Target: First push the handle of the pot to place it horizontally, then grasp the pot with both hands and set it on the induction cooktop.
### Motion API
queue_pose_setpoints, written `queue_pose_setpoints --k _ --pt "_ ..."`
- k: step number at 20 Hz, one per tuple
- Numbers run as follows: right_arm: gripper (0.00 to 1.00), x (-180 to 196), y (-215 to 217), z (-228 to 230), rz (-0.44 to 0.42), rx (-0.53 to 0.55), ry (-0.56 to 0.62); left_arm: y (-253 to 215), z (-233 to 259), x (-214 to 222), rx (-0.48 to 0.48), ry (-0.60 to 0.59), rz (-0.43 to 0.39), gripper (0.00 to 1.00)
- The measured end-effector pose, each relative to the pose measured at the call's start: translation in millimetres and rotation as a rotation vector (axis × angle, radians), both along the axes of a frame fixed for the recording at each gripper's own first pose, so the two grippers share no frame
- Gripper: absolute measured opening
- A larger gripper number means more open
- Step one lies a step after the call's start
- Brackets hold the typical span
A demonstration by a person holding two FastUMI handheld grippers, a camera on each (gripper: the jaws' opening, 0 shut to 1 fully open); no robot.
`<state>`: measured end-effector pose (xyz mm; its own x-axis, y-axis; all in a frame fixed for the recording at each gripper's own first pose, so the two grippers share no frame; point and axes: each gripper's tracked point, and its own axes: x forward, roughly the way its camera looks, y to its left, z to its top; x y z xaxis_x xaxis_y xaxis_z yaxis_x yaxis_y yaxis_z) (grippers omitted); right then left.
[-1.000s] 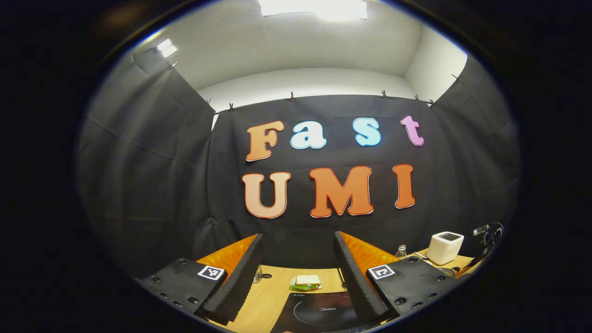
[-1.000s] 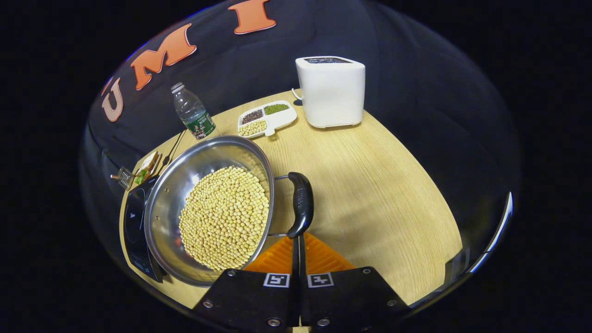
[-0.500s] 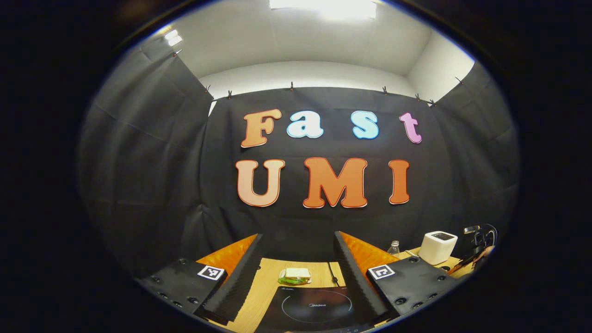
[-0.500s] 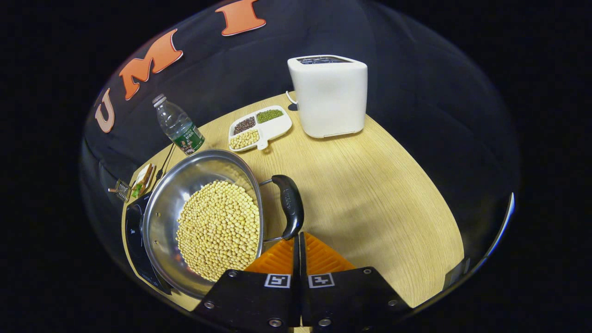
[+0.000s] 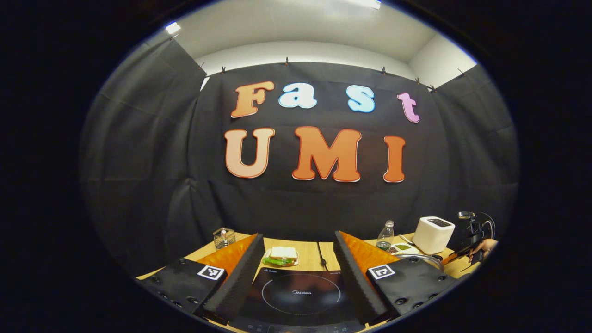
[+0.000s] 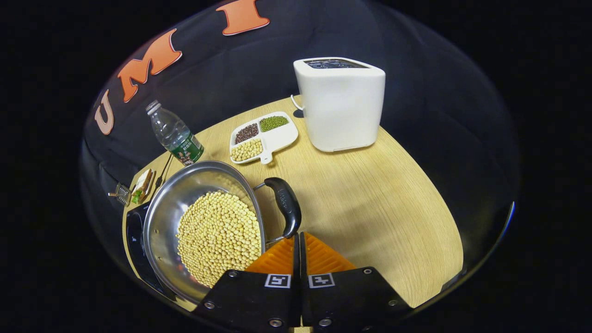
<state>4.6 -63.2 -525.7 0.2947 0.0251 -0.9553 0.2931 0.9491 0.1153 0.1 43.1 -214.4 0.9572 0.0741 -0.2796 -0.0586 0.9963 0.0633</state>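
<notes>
Pot, full of pale beans, sits on the wooden table with its far edge over the cooktop. Its black handle points toward the right gripper, whose fingers are pressed together with nothing between them, tips right at the handle's near end. That suits a push: a closed pair makes one blunt nudging point. I'd judge the turning of the handle is the step in hand.

The left gripper hangs with fingers spread wide above the cooktop, probably waiting for its share of the two-handed lift. A sandwich lies just behind the cooktop. The bottle, sorting tray and white appliance stand well behind the pot, out of the way.
</notes>
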Motion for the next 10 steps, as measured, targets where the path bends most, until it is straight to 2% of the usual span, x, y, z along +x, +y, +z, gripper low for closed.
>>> queue_pose_setpoints --k 4,8,10 --pt "0.01 4 4 7 0.037 0.054 -0.014 -22 -34 14 -0.015 0.096 -0.022 0.97" --pt "0.07 9 -13 32 0.033 0.022 -0.082 -57 -75 24 -0.024 0.231 -0.08 0.98" --pt "0.16 16 -13 50 0.037 0.04 -0.13 -79 -102 24 -0.053 0.318 -0.117 0.98"
